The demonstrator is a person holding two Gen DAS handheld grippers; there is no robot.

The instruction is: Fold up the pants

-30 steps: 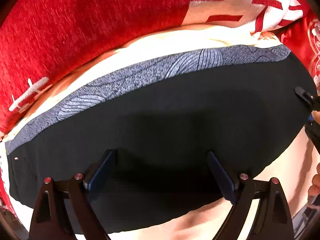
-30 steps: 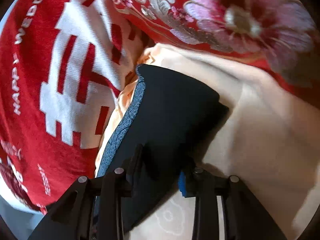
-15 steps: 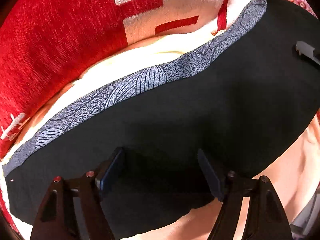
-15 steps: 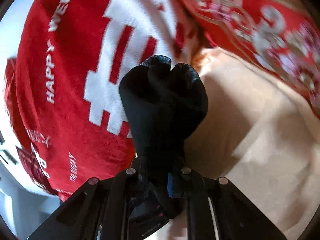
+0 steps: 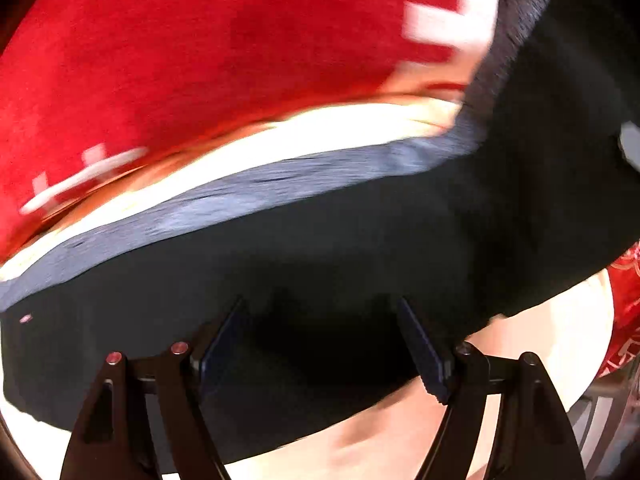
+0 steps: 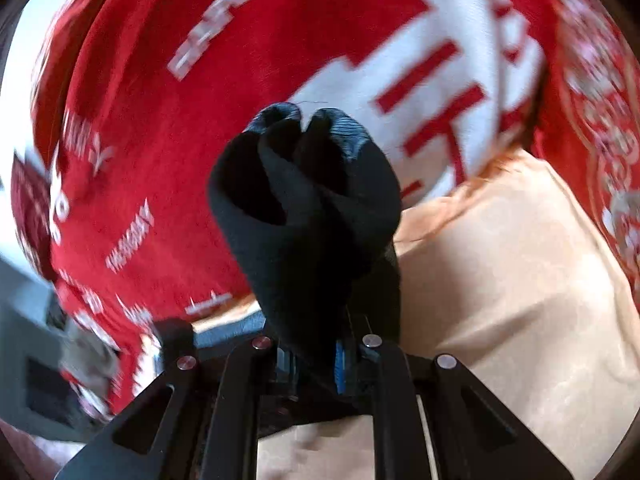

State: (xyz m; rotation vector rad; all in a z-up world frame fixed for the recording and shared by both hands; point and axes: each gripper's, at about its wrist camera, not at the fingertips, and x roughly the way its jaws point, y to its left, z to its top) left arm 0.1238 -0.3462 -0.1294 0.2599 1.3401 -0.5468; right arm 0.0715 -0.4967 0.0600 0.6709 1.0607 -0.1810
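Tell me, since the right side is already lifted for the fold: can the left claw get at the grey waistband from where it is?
Probably yes. The left claw is open above the black pants, and the grey waistband lies ahead with nothing between them.

Left wrist cam: sits behind left gripper (image 5: 320, 344), looks fwd along fingers, angled down, very close over black pants (image 5: 360, 248); grey waistband (image 5: 240, 196) runs across mid-frame, red blanket (image 5: 180, 48) beyond, cream sheet (image 5: 552, 344) at lower right. Blurred.

Right wrist cam: behind right gripper (image 6: 316, 356), facing fwd, close; bunched pants (image 6: 304, 208) fill centre betw. fingers, red blanket (image 6: 180, 160) w/ white lettering behind, cream sheet (image 6: 500, 280) at right.

Shared: pants, red blanket w/ white character print, cream sheet.
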